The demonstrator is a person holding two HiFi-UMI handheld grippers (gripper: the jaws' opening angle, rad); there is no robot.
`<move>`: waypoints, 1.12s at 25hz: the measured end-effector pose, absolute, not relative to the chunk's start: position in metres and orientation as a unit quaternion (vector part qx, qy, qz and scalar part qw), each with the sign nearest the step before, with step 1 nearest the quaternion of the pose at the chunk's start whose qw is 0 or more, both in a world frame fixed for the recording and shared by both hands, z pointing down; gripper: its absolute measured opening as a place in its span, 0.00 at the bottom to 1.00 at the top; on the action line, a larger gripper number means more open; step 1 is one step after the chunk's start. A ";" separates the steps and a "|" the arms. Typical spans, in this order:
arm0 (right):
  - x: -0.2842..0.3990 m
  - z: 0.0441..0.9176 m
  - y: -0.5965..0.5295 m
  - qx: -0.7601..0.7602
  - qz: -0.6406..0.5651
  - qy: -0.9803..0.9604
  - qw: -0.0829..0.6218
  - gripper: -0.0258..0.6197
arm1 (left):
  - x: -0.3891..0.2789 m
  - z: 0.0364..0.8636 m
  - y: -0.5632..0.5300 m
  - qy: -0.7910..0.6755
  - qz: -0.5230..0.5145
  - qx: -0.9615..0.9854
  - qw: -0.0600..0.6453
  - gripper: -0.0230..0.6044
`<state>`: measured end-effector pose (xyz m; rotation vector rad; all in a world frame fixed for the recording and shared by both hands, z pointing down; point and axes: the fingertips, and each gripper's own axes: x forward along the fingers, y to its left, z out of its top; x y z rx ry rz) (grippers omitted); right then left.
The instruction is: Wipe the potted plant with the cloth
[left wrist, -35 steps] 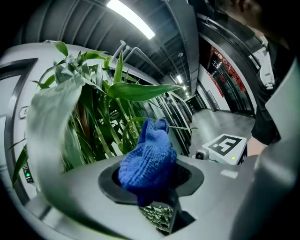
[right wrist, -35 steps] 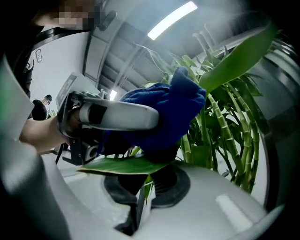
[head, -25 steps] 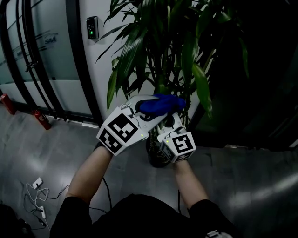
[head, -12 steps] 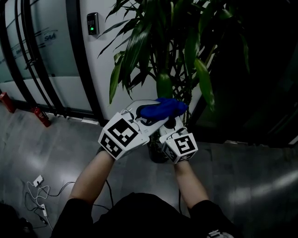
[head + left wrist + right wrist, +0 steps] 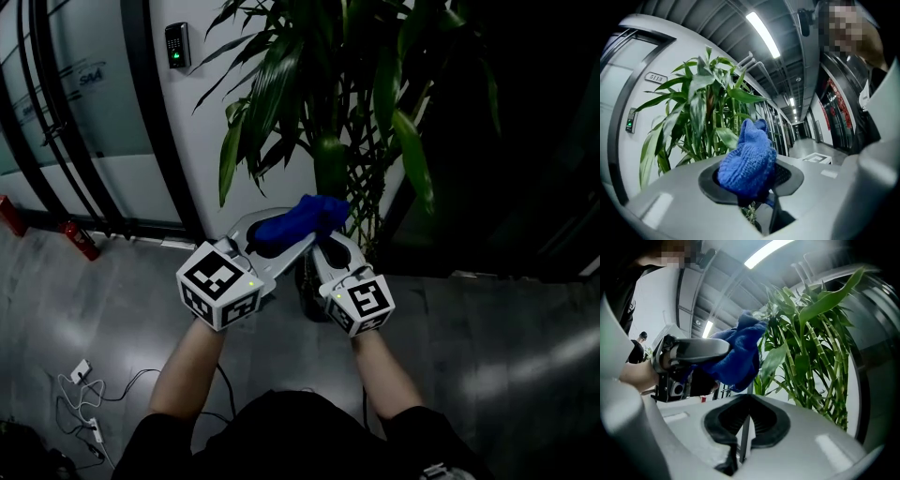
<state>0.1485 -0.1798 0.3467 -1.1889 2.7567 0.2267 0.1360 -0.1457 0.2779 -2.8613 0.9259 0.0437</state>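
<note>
Two-handed in head view: holding left gripper [image 5: 277,246] and right gripper [image 5: 333,251] abreast before plant [image 5: 328,112], with cloth [image 5: 298,217] poking ahead of left jaws. Left gripper view: clamping cloth between jaws. Right gripper view: pressing jaws together, empty, cloth up-left.

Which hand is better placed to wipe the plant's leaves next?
Left. The left tool is shut on the blue cloth, close to the leaves of the plant. The right tool is shut with nothing in it, so it probably could not wipe.
</note>
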 end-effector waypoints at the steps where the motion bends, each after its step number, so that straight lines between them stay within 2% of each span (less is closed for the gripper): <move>1: 0.148 0.352 -0.178 -0.396 0.072 0.914 0.061 0.04 | 0.125 0.280 -0.144 0.313 0.030 -0.947 0.058 0.28; 10: 0.156 0.394 -0.161 -0.420 -0.006 0.906 0.054 0.04 | 0.037 0.314 -0.129 0.357 0.147 -0.922 -0.020 0.28; 17: 0.188 0.437 -0.120 -0.437 -0.052 0.897 0.030 0.04 | -0.031 0.420 -0.090 0.370 0.151 -0.908 -0.123 0.28; 23: 0.213 0.455 -0.078 -0.447 -0.066 0.891 0.040 0.04 | -0.075 0.453 -0.066 0.446 0.148 -0.878 -0.095 0.28; 28: 0.224 0.474 -0.072 -0.458 -0.095 0.882 0.063 0.04 | -0.058 0.444 -0.057 0.449 0.155 -0.877 -0.080 0.28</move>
